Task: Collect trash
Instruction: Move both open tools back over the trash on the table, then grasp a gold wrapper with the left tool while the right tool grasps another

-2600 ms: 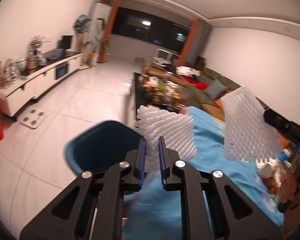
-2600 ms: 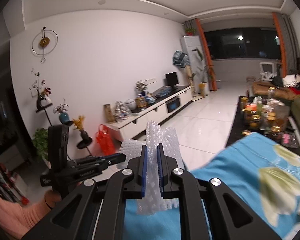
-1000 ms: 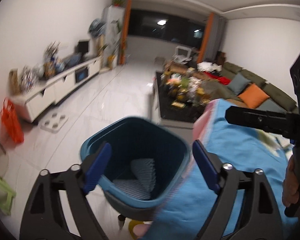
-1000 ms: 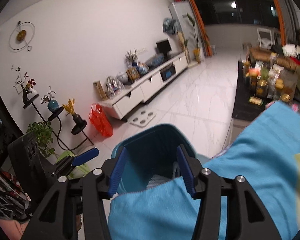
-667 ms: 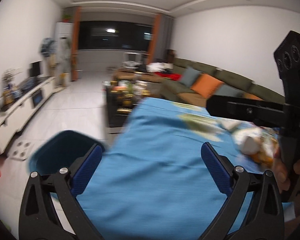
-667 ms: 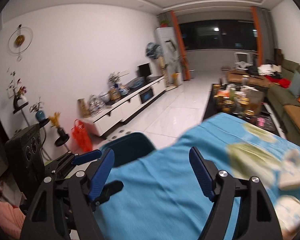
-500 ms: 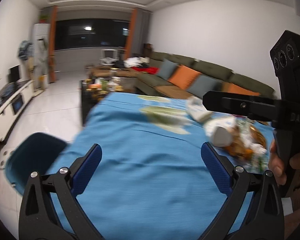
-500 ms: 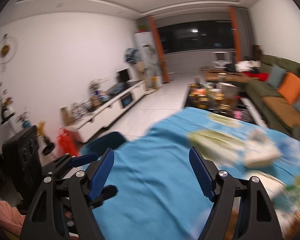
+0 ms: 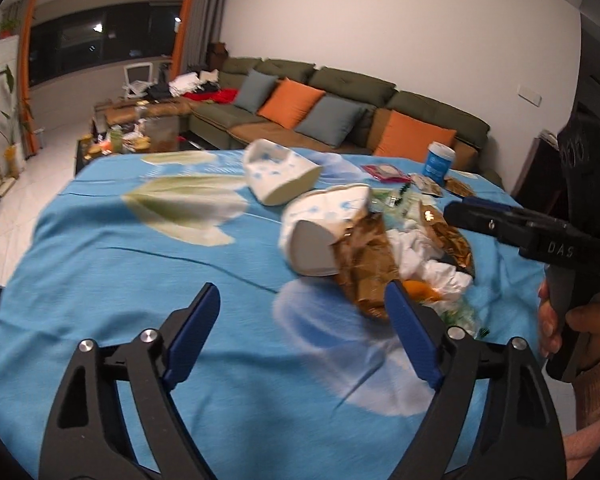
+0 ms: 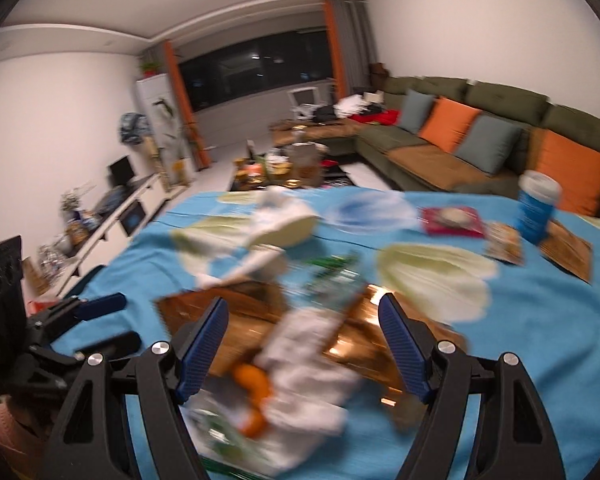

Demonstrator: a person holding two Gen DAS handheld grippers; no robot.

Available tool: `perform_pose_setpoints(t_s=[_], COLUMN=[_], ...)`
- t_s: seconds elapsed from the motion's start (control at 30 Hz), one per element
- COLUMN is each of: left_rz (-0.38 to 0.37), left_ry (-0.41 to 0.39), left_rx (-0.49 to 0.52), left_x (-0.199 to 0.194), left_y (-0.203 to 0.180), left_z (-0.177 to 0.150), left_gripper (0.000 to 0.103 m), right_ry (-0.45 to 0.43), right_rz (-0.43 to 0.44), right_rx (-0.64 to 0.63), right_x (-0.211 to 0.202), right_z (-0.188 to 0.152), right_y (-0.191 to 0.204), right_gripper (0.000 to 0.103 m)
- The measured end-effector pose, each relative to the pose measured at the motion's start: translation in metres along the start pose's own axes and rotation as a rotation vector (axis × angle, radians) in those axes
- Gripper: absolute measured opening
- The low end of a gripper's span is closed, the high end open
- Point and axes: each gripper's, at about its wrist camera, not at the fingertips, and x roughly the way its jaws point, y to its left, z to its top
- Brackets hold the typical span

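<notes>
Both grippers hang over a table covered with a blue cloth (image 9: pixel 148 280) printed with pale leaf shapes. The left gripper (image 9: pixel 302 334) has its jaws spread wide with nothing between them but bare cloth; they have just been closing a little. The right gripper (image 10: pixel 302 340) also stands released, its jaws wide apart and not pressing on anything, above a blurred heap of trash.

The trash pile (image 9: pixel 384 248) lies on the cloth toward the right of the left wrist view, just ahead of the left gripper's right jaw. In it are a crumpled brown and gold wrapper (image 9: pixel 364 264), white tissue (image 9: pixel 432 264), a piece of orange peel (image 9: pixel 416 290) and a white paper bowl with blue dots (image 9: pixel 324 224) tipped on its side against the wrapper. A second dotted bowl (image 9: pixel 280 176) lies tilted just beyond it, apart from the heap. In the right wrist view the same tissue (image 10: pixel 308 364) and orange peel (image 10: pixel 252 384) sit between and below the open jaws, heavily smeared by motion.

Farther back on the table stand a blue cup (image 9: pixel 439 162) with a white lid, a red packet (image 9: pixel 384 172) and some small snack packets (image 10: pixel 504 244). A person's hand (image 9: pixel 572 320) grips the right gripper's handle at the right edge. Behind the table runs a green sofa (image 9: pixel 360 92) with orange and grey cushions
</notes>
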Motion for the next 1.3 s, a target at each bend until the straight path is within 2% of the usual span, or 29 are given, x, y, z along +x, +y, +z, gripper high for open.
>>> perform_pose_setpoints(t_s=[0.17, 0.43, 0.6, 0.73, 0.87, 0.93, 1.1, 1.3], left_rz=[-0.036, -0.077, -0.106, -0.125, -0.145, -0.155, -0.169, -0.183], left_ry=[0.053, 0.128, 0.169, 0.195, 0.198, 0.2, 0.189, 0.167], left_rx=[-0.029, -0.052, -0.078, -0.1, -0.114, -0.126, -0.133, -0.128], left_x=[0.022, 0.045, 0.057, 0.064, 0.065, 0.065, 0.061, 0.052], left_y=[-0.004, -0.011, -0.01, -0.008, -0.005, -0.004, 0.0, -0.002], left_z=[0.006, 0.011, 0.012, 0.012, 0.012, 0.011, 0.01, 0.01], left_gripper=[0.073, 0.056, 0.041, 0.03, 0.015, 0.013, 0.008, 0.006], right_ry=[0.05, 0.091, 0.125, 0.137, 0.147, 0.145, 0.139, 0.116], right_rz=[-0.055, -0.089, -0.098, -0.098, -0.101, -0.094, -0.084, -0.073], right_rx=[0.018, -0.002, -0.003, 0.002, 0.012, 0.019, 0.016, 0.04], right_x=[0.003, 0.015, 0.019, 0.021, 0.02, 0.02, 0.018, 0.012], right_z=[-0.013, -0.021, -0.022, -0.023, -0.025, -0.025, -0.025, -0.023], right_y=[-0.022, -0.027, -0.027, -0.032, -0.036, -0.038, -0.037, -0.039], right_gripper=[0.075, 0.074, 0.062, 0.047, 0.032, 0.031, 0.016, 0.012])
